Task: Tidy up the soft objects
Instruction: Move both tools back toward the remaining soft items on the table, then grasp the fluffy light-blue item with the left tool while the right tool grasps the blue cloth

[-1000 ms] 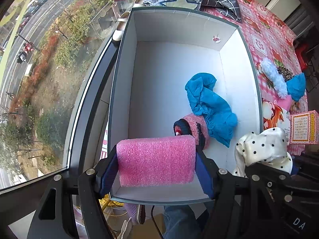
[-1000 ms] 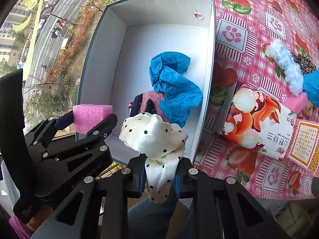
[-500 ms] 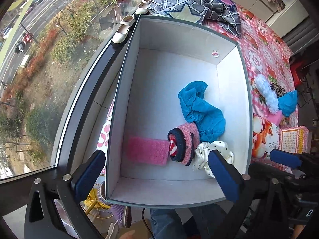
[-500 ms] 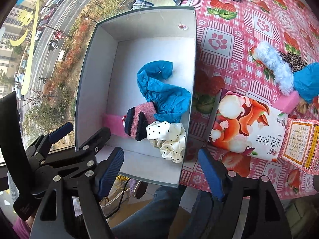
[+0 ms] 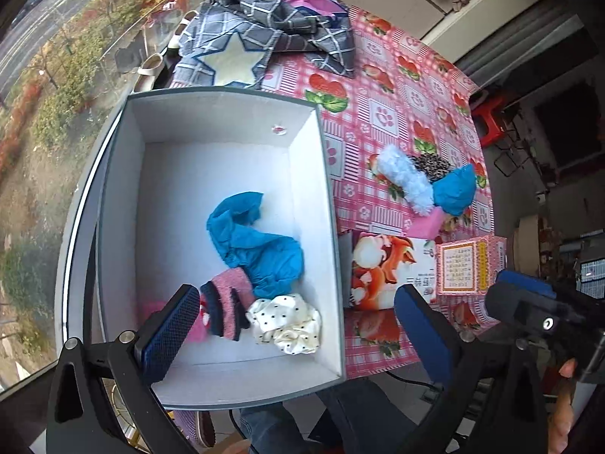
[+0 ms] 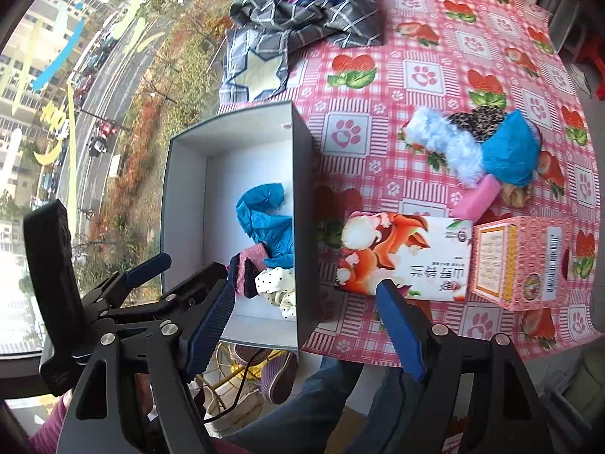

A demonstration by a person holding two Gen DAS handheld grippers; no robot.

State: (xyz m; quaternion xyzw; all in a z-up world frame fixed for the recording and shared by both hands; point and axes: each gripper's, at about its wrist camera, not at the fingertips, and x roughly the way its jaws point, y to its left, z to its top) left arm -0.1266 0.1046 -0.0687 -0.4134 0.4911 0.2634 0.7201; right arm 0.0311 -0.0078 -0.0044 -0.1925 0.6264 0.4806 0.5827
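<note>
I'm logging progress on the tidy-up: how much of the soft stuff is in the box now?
Done: the box holds the blue cloth, pink sock, polka-dot cloth and pink foam. In hand: nothing; the left gripper and right gripper are open. Left: the fluffy pile on the table.

1. The box (image 5: 332, 227) fills the left and centre of the left wrist view.
2. In its lower part lie a cloth (image 5: 257, 242), a sock (image 5: 227, 302) and a scrunchie (image 5: 287, 321), touching.
3. Right of the box lies a packet (image 5: 389, 268) on the table (image 5: 397, 113).
4. A garment (image 5: 272, 34) lies above the box.
</note>
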